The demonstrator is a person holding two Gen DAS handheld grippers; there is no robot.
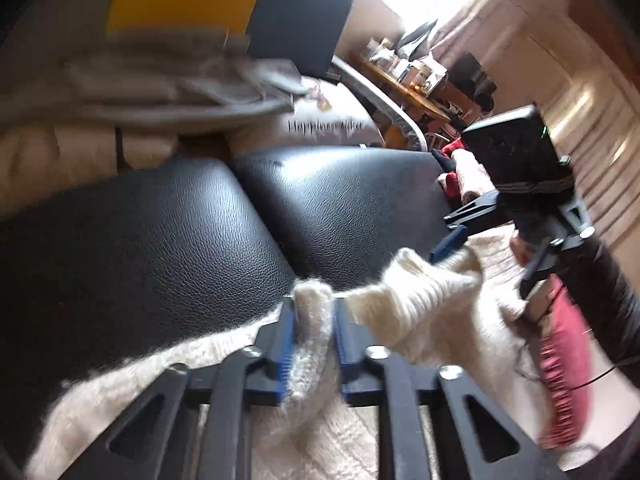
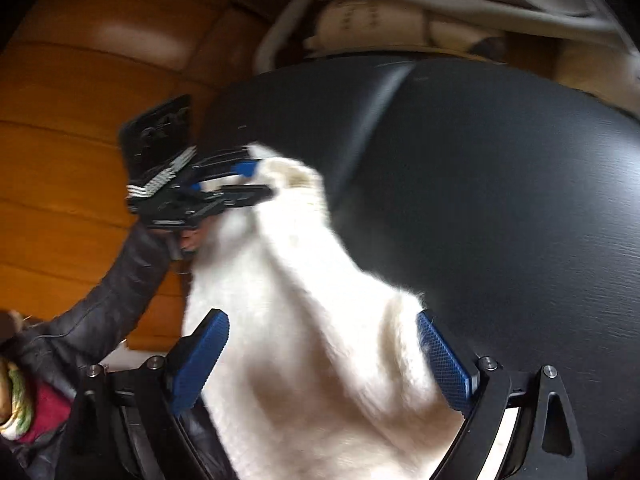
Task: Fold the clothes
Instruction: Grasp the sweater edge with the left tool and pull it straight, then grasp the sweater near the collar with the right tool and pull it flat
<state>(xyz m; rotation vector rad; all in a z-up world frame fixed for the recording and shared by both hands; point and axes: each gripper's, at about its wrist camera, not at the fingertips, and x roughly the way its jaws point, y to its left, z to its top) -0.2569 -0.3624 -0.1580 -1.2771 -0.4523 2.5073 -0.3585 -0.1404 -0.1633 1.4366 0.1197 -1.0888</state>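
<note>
Now mid-fold: left gripper point(image 1: 314, 334) clamped on a bunch of the cream sweater point(image 2: 320, 320) over the black leather seat point(image 1: 160, 220), right gripper point(image 2: 322, 364) wide open around it; next, probably closing and laying flat.

The left gripper point(image 1: 314, 316) points steeply down, its blue-padded jaws nearly together and pinching a fold of the cream knitted sweater point(image 1: 420, 320). In the right wrist view it reaches in from the left edge, carried by a hand point(image 2: 191, 240) under its black body, with a dark leather-like sleeve point(image 2: 100, 312) running down to the lower left. The right gripper point(image 2: 320, 360) also tilts downward, its jaws spread wide, one blue pad on either side of the sweater without pressing it.
</note>
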